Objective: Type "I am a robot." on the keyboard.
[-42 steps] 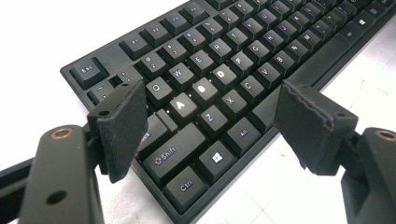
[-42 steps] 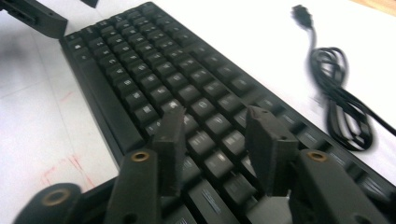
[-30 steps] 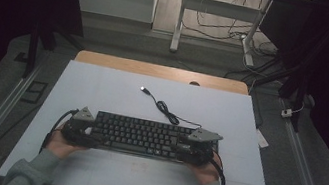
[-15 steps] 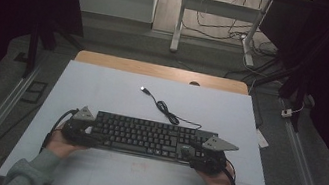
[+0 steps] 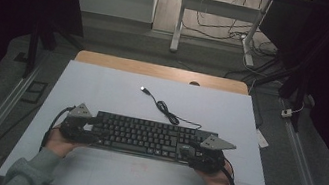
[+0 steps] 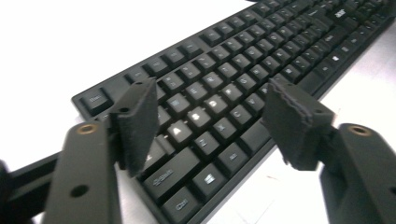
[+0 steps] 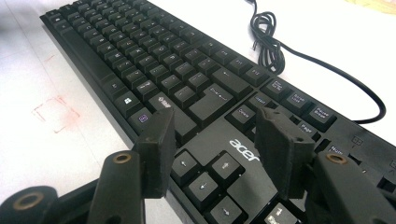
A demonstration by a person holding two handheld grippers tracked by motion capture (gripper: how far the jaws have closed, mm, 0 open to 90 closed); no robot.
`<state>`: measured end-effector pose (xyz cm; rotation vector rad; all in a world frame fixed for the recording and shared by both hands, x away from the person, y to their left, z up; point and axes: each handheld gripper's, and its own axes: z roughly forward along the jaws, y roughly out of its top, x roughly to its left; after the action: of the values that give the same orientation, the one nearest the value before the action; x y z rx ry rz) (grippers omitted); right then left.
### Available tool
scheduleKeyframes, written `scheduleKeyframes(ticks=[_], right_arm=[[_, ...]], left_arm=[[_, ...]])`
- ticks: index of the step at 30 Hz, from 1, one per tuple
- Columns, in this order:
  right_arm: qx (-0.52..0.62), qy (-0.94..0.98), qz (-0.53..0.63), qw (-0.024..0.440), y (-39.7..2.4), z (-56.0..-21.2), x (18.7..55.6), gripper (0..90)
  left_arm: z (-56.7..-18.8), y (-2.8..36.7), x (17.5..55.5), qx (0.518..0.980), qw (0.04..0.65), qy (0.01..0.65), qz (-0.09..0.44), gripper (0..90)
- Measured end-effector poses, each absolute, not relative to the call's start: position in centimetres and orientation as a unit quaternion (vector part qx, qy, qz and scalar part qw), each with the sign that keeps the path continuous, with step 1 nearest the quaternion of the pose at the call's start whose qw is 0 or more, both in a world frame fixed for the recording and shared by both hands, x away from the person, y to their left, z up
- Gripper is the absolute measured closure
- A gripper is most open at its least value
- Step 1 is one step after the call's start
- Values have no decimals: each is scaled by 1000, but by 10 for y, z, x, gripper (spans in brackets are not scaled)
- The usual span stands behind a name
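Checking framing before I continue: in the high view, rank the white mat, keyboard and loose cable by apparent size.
1. white mat
2. keyboard
3. cable, thin and partly coiled, clearly smallest

two forearms in grey sleeves enter from the bottom edge of the high view, angled inward and forward. left hand (image 5: 59, 142) wraps the rear of the left hand-held gripper (image 5: 90, 128), which points toward the right side of that view, its grey three-cornered plate on top. right hand (image 5: 217, 176) holds the right hand-held gripper (image 5: 192, 154), pointing toward the left, so the two face each other. left jaws have just been closing, pads spread apart with a clear gap, gripping nothing. right jaws stand apart, pads (image 7: 158, 149) free, gripping nothing. a cable loops from each gripper back past the wrist.
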<state>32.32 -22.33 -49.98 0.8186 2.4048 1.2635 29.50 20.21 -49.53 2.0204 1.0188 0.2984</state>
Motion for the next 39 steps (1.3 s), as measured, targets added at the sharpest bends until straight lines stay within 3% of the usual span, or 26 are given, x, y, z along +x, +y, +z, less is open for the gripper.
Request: scheduleKeyframes(ticks=[13,39], right_arm=[[283,841,437,151,-222,-501,324,486],[286,841,435,151,-223,-501,325,484]], left_arm=[[-496,178,295,832,412,360,91,876],[-517,138,301,865,367,335,76,889]])
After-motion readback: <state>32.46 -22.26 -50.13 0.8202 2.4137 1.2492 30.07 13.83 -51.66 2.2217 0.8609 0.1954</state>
